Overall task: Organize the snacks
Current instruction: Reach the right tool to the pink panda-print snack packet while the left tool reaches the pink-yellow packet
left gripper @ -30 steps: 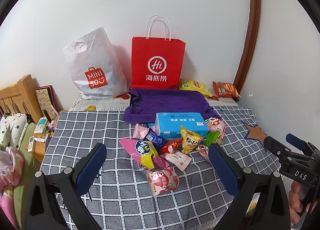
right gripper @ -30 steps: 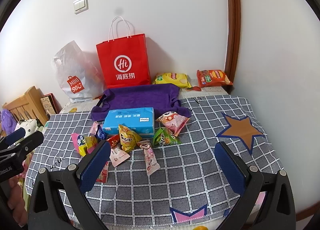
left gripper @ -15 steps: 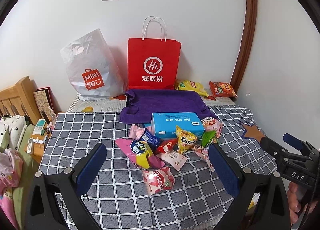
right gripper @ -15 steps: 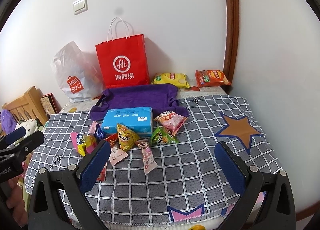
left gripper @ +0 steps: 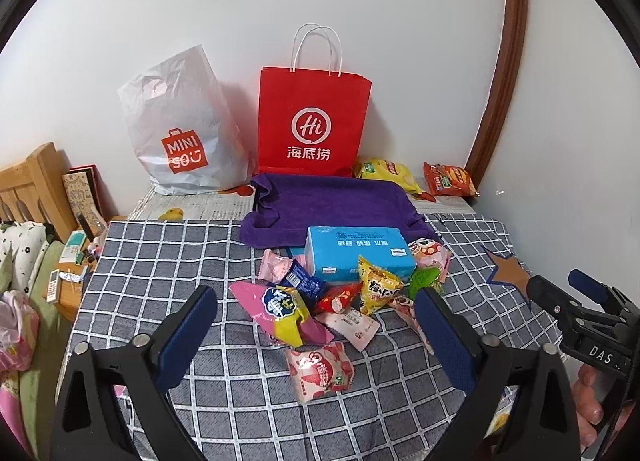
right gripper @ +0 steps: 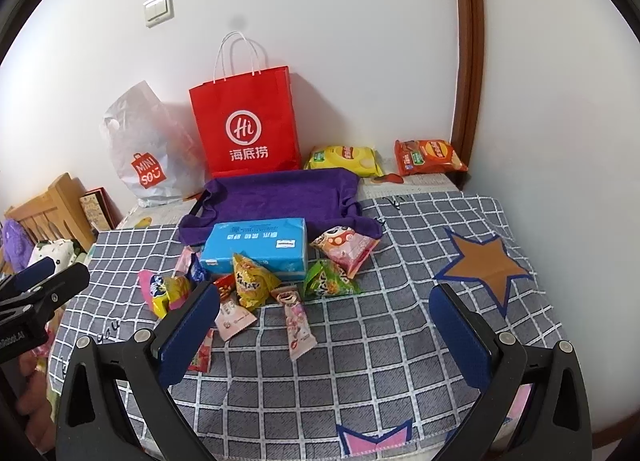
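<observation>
Several small snack packets [left gripper: 340,301] lie in a heap on the grey checked cloth [left gripper: 160,261], in front of a blue tissue box [left gripper: 358,251]. Nearest me is a pink strawberry packet [left gripper: 320,371]. My left gripper [left gripper: 316,301] hovers open above the front of the heap, holding nothing. In the right wrist view the same heap [right gripper: 256,285] and box [right gripper: 256,245] lie left of centre. My right gripper [right gripper: 324,297] is open and empty over the cloth, with a pink stick packet [right gripper: 296,321] between its fingers' line of sight.
A purple cloth [left gripper: 332,205] lies behind the box. A red paper bag [left gripper: 314,125] and a white plastic bag [left gripper: 180,133] stand against the wall. Yellow [left gripper: 384,173] and orange [left gripper: 448,179] chip bags lie at back right. A wooden bed frame [left gripper: 28,189] is on the left.
Both grippers have drifted slightly back and up, so the heap sits a little lower and farther in view. Nothing was picked up.
</observation>
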